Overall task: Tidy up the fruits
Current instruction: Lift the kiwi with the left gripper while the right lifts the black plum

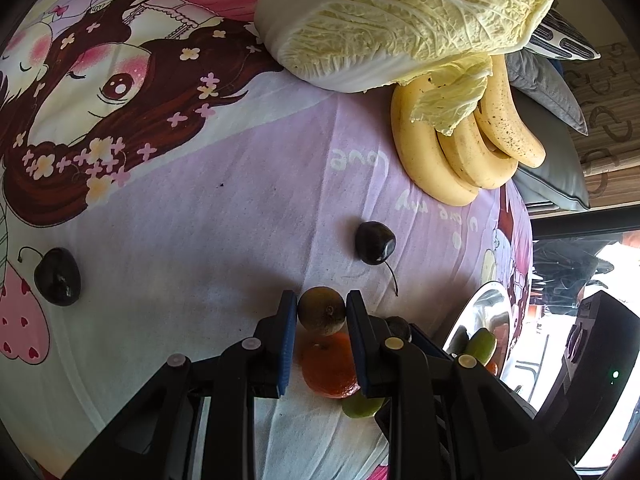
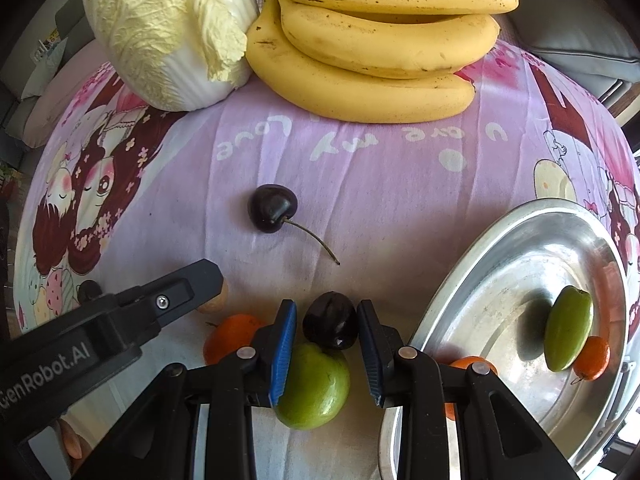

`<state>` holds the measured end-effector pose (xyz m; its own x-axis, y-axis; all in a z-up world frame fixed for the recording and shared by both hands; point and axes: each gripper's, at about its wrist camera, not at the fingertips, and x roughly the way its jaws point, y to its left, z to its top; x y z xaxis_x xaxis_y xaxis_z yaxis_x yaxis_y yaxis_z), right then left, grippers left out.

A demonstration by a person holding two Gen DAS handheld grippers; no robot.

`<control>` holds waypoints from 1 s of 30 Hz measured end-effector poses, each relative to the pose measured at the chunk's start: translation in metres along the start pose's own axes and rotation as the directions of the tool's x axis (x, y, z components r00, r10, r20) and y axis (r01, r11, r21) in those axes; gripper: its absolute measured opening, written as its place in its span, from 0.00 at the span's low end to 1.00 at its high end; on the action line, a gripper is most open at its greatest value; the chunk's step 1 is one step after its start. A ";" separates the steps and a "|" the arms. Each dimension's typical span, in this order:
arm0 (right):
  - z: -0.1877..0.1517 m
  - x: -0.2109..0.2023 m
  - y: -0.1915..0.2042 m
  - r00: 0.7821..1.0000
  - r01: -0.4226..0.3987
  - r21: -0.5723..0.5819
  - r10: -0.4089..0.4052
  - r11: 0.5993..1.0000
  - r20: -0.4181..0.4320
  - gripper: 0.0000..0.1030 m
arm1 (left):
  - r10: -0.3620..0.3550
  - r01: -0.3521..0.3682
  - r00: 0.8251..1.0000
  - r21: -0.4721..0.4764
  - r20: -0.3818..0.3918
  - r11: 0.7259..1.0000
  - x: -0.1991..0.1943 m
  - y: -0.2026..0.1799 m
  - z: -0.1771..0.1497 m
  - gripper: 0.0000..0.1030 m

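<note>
Fruits lie all over the cartoon cloth [image 1: 240, 200], and only a few sit in the metal tray [image 2: 500, 248] so far: a green fruit [image 2: 568, 328] touching a small orange [image 2: 592, 358].

The left hand-held gripper [image 1: 322, 308] is clamped on a small round brown fruit [image 1: 320, 316]. It hangs just above a loose orange [image 1: 330, 364].

The right hand-held gripper [image 2: 326, 320] points down. It looks pinched on a dark cherry [image 2: 330, 322], right over a green apple [image 2: 316, 388]. I can see a thin gap on one side, so the hold may be weak.

What could go wrong:
- Both held fruits are round and smooth. They could pop out of the pads and roll away.
- A cherry that drops on the apple would bounce off and might roll off the cloth.
- A hard squeeze could squash the soft cherry.
- The two grippers are very near each other, so they could bump and knock a fruit loose.
- The tray rim is just beside the right one. A bump there could shake the tray and the fruit in it.
</note>
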<state>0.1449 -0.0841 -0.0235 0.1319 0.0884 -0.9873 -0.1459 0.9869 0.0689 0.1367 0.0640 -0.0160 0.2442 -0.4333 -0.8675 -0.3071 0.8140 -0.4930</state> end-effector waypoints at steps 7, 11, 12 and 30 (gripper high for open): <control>0.002 -0.006 -0.007 1.000 -0.008 0.000 0.008 1.000 0.007 0.32 | 0.009 -0.009 1.000 -0.002 -0.003 1.000 0.003 0.002 0.000 0.25; 0.002 -0.012 -0.011 1.000 -0.010 0.002 0.010 1.000 0.016 0.31 | 0.014 -0.015 1.000 -0.009 -0.009 1.000 0.006 0.003 0.000 0.25; 0.000 -0.015 -0.011 1.000 -0.011 0.004 0.011 1.000 0.020 0.31 | 0.015 -0.015 1.000 -0.009 -0.009 1.000 0.006 0.003 0.000 0.25; 0.000 -0.029 -0.020 0.999 -0.032 0.012 0.031 0.999 0.044 0.31 | 0.028 -0.028 1.000 0.007 -0.012 1.000 0.018 -0.003 0.001 0.26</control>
<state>0.1439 -0.1069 0.0036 0.1701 0.1251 -0.9774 -0.1385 0.9851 0.1020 0.1424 0.0542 -0.0300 0.2247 -0.4145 -0.8819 -0.3079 0.8284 -0.4679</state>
